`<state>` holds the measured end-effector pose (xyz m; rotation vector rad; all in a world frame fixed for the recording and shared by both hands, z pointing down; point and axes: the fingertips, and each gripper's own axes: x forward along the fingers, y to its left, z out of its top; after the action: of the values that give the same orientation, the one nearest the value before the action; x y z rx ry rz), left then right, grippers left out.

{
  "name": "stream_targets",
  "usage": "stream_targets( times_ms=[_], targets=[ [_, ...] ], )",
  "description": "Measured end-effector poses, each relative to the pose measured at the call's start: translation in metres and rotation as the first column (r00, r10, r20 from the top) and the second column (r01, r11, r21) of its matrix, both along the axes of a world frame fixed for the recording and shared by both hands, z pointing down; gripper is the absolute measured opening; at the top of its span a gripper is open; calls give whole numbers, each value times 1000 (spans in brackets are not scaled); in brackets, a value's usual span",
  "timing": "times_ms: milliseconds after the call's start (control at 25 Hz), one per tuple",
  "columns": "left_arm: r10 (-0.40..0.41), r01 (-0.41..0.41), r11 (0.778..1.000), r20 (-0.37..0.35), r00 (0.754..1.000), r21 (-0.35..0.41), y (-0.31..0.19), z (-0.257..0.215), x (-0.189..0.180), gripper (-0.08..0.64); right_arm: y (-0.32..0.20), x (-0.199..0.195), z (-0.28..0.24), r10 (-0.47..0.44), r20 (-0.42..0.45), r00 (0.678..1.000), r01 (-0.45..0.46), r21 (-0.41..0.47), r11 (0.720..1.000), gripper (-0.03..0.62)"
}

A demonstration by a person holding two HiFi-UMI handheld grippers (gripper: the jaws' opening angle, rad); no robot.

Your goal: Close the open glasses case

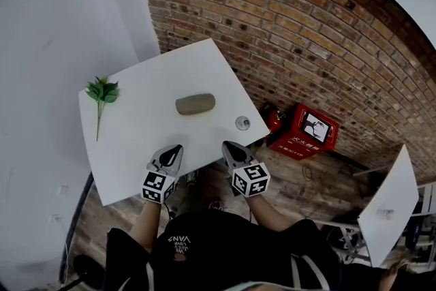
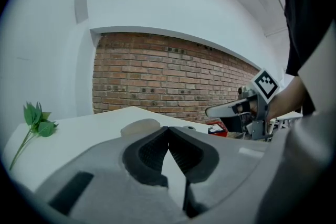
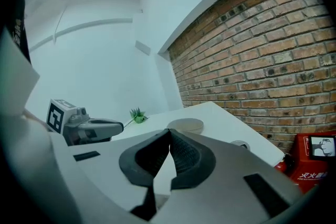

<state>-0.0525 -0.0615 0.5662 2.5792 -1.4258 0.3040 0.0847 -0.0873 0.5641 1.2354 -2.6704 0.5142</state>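
A closed olive-grey glasses case (image 1: 195, 104) lies near the middle of the white table (image 1: 129, 140); it also shows as a low oval beyond the jaws as the case (image 2: 140, 126) and the case (image 3: 185, 125). My left gripper (image 1: 177, 147) hovers at the table's near edge, short of the case, jaws shut with nothing between them (image 2: 168, 128). My right gripper (image 1: 227, 144) is beside it at the same edge, also shut and empty (image 3: 169, 130). Both point toward the case, apart from it.
A green leafy sprig (image 1: 101, 92) lies at the table's left. A small round metal object (image 1: 242, 123) sits near the right edge. A red box (image 1: 303, 130) stands on the floor by the brick wall. A second white table (image 1: 390, 204) is at the right.
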Motion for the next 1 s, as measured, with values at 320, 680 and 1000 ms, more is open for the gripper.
stream_targets(
  times_ms=[320,680,1000],
  targets=[
    [19,-19,1000,16,1000,-19,26,12,13,9,27,12,9,-5,-14,1000,5,-20,1000,0],
    [21,-21,999,12,1000,-37,51,20,25,9,49,26,24,-17,-54,998,14,-53,999,-2],
    [11,-11,1000,24,1000,-29,59,21,27,9,59,27,30,-33,-78,996,28,-66,997,-2]
  ],
)
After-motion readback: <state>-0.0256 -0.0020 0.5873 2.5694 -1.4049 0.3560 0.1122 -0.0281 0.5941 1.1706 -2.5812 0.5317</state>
